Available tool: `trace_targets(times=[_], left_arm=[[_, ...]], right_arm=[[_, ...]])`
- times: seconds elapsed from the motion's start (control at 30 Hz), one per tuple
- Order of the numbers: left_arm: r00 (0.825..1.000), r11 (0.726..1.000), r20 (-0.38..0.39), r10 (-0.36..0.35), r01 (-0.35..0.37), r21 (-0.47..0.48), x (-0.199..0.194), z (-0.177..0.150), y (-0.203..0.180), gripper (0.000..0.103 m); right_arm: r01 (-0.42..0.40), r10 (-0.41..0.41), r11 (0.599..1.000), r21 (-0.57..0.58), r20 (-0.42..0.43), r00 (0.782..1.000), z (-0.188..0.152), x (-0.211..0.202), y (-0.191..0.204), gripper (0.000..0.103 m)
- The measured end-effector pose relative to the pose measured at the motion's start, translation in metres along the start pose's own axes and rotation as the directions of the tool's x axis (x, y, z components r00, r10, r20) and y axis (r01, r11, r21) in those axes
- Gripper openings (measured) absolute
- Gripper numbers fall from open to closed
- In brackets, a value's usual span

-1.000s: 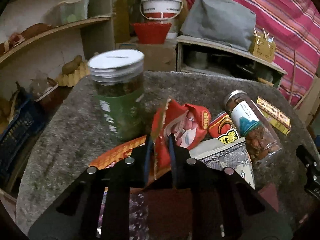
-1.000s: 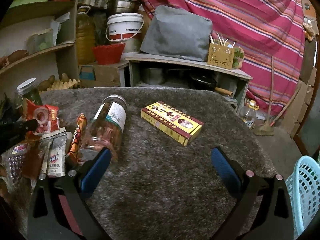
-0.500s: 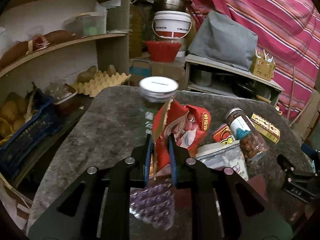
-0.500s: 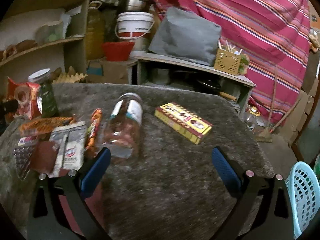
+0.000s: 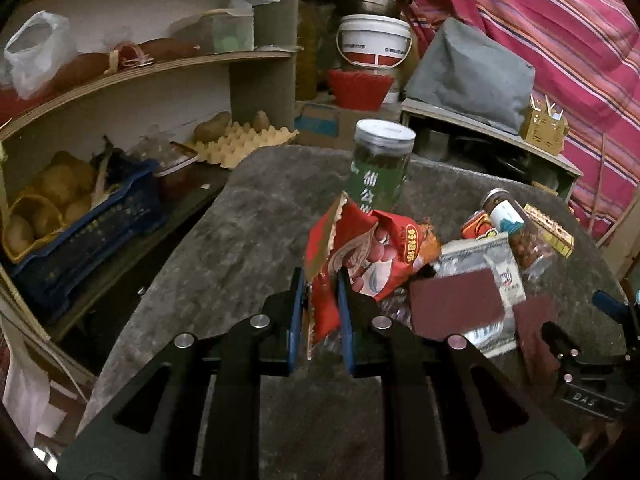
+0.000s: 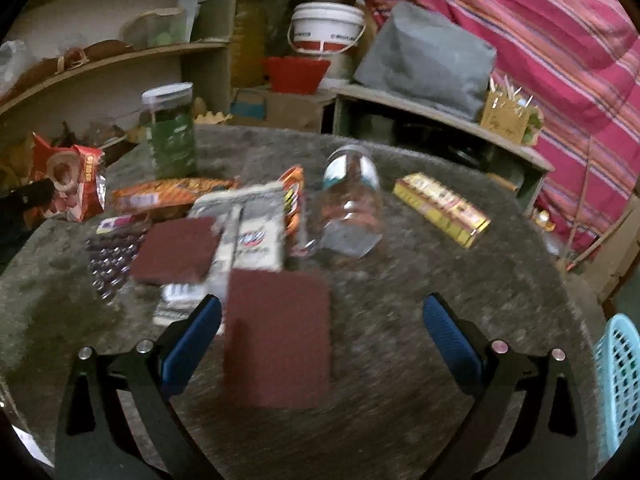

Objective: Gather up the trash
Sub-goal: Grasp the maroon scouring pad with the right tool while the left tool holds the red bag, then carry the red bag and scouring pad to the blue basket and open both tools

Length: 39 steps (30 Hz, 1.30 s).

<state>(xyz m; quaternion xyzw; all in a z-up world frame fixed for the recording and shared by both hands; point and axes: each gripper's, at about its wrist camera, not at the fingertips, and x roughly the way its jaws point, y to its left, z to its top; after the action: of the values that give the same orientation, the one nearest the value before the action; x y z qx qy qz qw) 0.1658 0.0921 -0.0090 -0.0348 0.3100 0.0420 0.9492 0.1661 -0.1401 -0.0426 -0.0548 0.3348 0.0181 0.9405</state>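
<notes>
My left gripper (image 5: 320,300) is shut on a red snack wrapper (image 5: 360,248) and holds it above the grey carpeted table (image 5: 240,240); the wrapper also shows at the far left of the right wrist view (image 6: 68,176). My right gripper (image 6: 320,332) is open and empty, low over the table, with a dark red pad (image 6: 278,332) between its fingers. More wrappers lie on the table: an orange one (image 6: 172,196), a silver one (image 6: 248,224) and a purple blister pack (image 6: 112,256).
A green jar (image 6: 172,132) stands upright at the back. A clear jar (image 6: 352,204) lies on its side beside a yellow box (image 6: 440,208). A second dark red pad (image 6: 176,250) lies left. A light blue basket (image 6: 620,384) sits off the table's right edge. Shelves stand left.
My left gripper has lifted the red wrapper up and back from the pile. The right gripper has pulled back, and the dark red pad is now between its fingers.
</notes>
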Motion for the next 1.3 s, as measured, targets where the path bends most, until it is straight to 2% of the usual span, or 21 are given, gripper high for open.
trace_targets(times=[0.27,0.33,0.37,0.4,0.57,0.73,1.03,1.3], left_arm=[[1.0,1.0,0.002,-0.002,0.002,0.004,-0.011,-0.013,0.004,0.015],[1.0,1.0,0.003,-0.002,0.002,0.009,-0.011,-0.013,0.003,0.015],[1.0,1.0,0.005,0.001,-0.001,0.013,-0.011,-0.013,0.002,0.015],[1.0,1.0,0.006,0.002,-0.002,0.017,-0.011,-0.013,0.001,0.015],[1.0,1.0,0.001,0.0,0.0,0.03,-0.009,-0.012,-0.006,0.015],[1.0,0.999,0.014,-0.018,0.018,0.031,-0.012,-0.007,-0.014,0.015],[0.996,0.994,0.039,-0.077,0.073,0.083,-0.023,-0.002,-0.058,0.015],[0.989,0.984,0.058,-0.137,0.129,0.124,-0.03,-0.003,-0.116,0.015]], right_arm=[[0.043,-0.045,0.998,-0.038,-0.072,0.996,-0.006,0.012,0.016,0.097],[0.017,-0.02,0.999,-0.03,-0.087,0.996,-0.006,0.014,0.016,0.085],[0.004,-0.007,1.0,-0.025,-0.098,0.995,-0.006,0.015,0.015,0.072],[-0.028,0.026,1.0,-0.014,-0.117,0.993,-0.006,0.017,0.014,0.063],[-0.07,0.069,0.998,-0.006,-0.113,0.991,-0.006,0.015,0.011,0.062],[-0.021,0.02,1.0,-0.015,-0.066,0.998,-0.001,-0.002,0.0,0.062],[0.036,-0.035,0.997,0.068,-0.007,0.999,0.002,-0.027,-0.061,0.062],[0.105,-0.112,0.984,0.143,0.044,0.993,-0.002,-0.051,-0.121,0.062]])
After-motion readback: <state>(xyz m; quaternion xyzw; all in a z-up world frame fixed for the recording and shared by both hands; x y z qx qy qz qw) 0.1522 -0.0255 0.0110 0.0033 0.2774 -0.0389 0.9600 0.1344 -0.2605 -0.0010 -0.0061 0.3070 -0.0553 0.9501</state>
